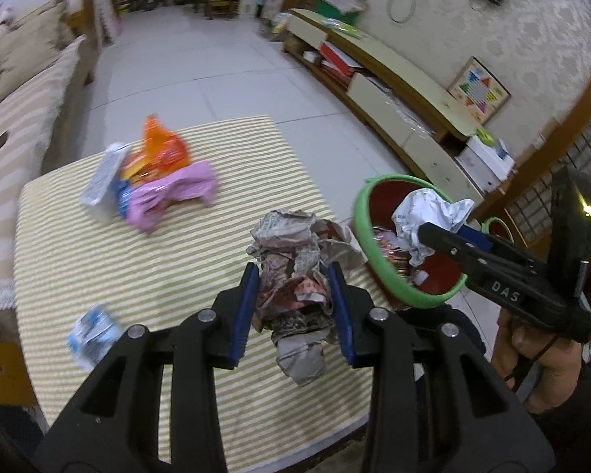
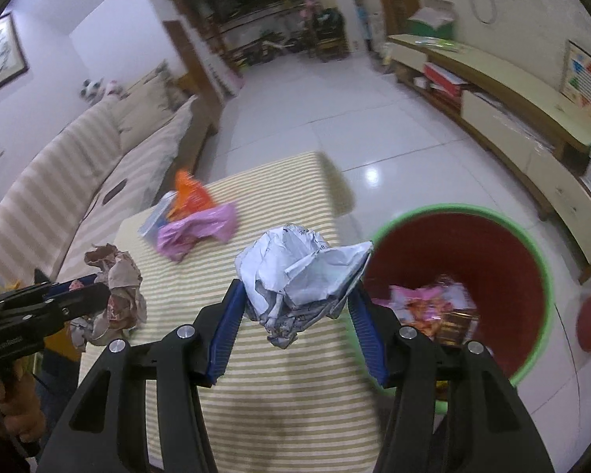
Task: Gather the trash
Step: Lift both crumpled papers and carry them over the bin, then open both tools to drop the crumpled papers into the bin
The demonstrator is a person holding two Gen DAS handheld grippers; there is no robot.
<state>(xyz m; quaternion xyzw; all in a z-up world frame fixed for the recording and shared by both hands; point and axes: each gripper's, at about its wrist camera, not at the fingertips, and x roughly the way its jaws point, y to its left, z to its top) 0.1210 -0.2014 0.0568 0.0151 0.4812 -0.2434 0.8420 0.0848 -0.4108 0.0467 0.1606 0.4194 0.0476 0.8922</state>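
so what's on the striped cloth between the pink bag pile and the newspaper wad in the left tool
Nothing: in the left wrist view, only bare striped cloth separates the pink bag from the newspaper wad in the left tool.

Clamped between the blue pads of the left gripper [image 1: 295, 307]: a crumpled wad of newspaper [image 1: 295, 276], above the striped yellow-and-white tablecloth [image 1: 157, 268]. At right, held over the green-rimmed red bin [image 1: 378, 260] by the right gripper [image 1: 433, 232]: a crumpled white paper ball [image 1: 425, 213].

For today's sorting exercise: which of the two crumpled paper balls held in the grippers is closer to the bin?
The white paper ball in the right gripper, beside the bin; the brownish newspaper ball in the left gripper hangs over the table.
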